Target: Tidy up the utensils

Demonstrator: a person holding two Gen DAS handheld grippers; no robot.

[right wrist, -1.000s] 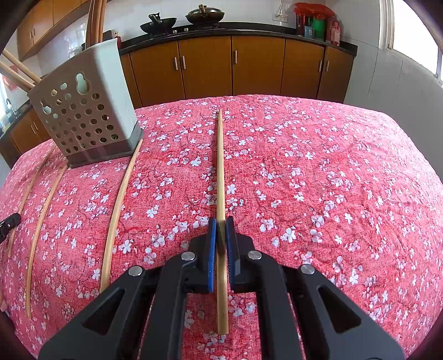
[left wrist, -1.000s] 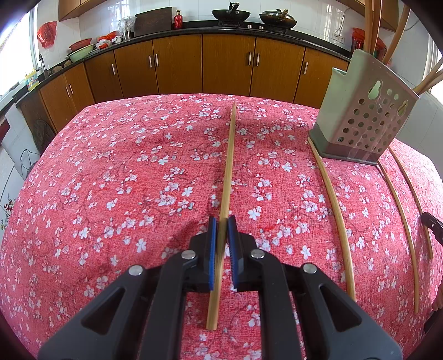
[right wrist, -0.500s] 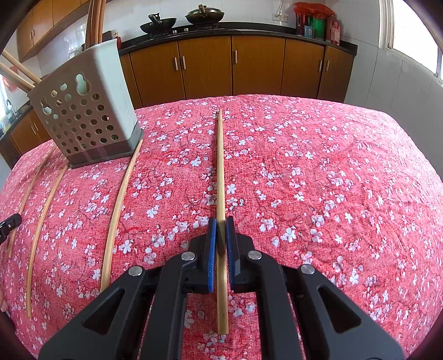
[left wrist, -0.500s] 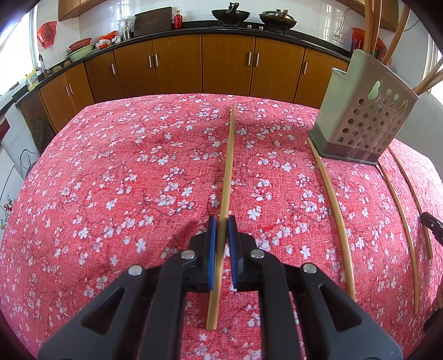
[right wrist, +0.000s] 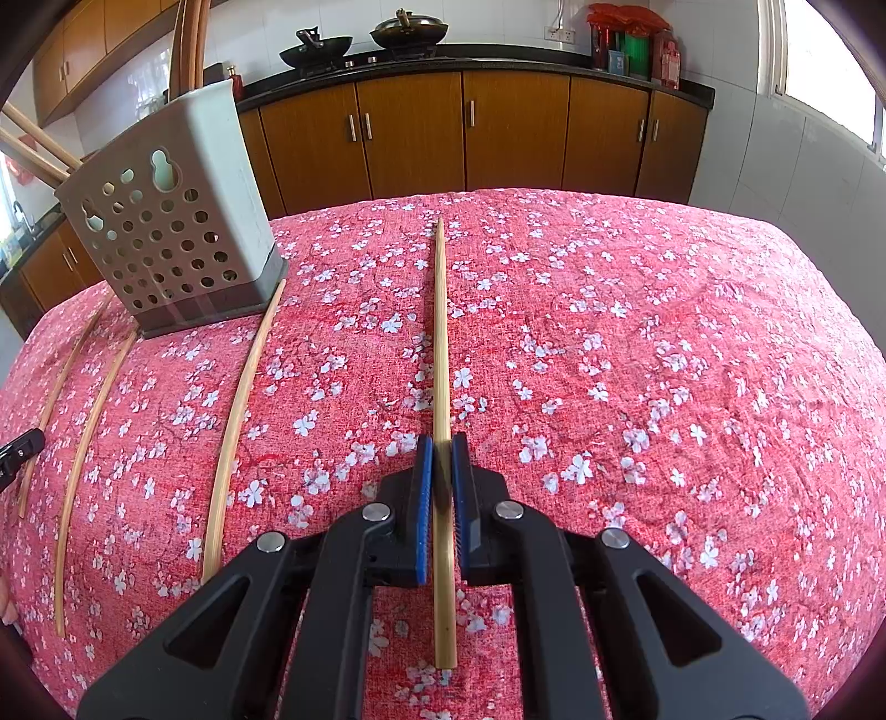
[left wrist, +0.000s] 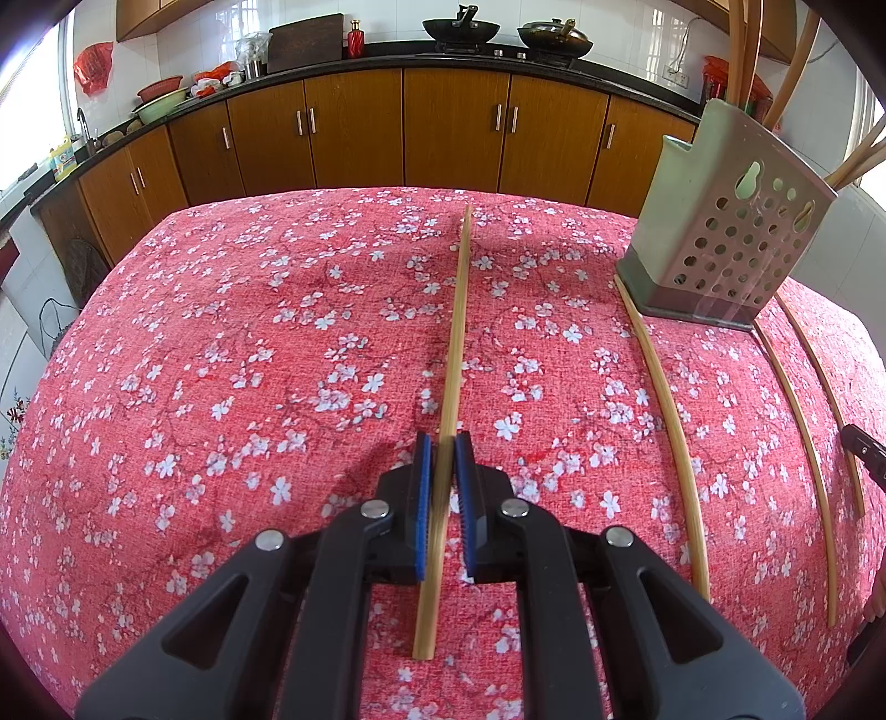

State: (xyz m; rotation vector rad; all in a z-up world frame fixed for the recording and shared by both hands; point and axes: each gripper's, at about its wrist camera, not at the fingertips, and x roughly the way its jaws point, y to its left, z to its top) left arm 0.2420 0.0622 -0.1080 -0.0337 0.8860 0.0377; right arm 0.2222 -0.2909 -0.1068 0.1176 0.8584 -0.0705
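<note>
On the red flowered counter [left wrist: 221, 387], each gripper, left [left wrist: 443, 487] and right [right wrist: 441, 487], pinches one chopstick [left wrist: 457, 332] [right wrist: 441, 332] near its end, so it can go into the holder [left wrist: 720, 243] nearby.

Kitchen interior: a run of brown wooden base cabinets [left wrist: 354, 138] with slim metal handles under a dark stone countertop [right wrist: 498, 55], backed by a white tiled wall [left wrist: 387, 22], with brown wooden upper cabinets [right wrist: 72, 61] at the left of the right wrist view. Two black woks [left wrist: 459, 27] sit on the counter. Bright daylight enters through a window [right wrist: 830, 66] at the right.
</note>
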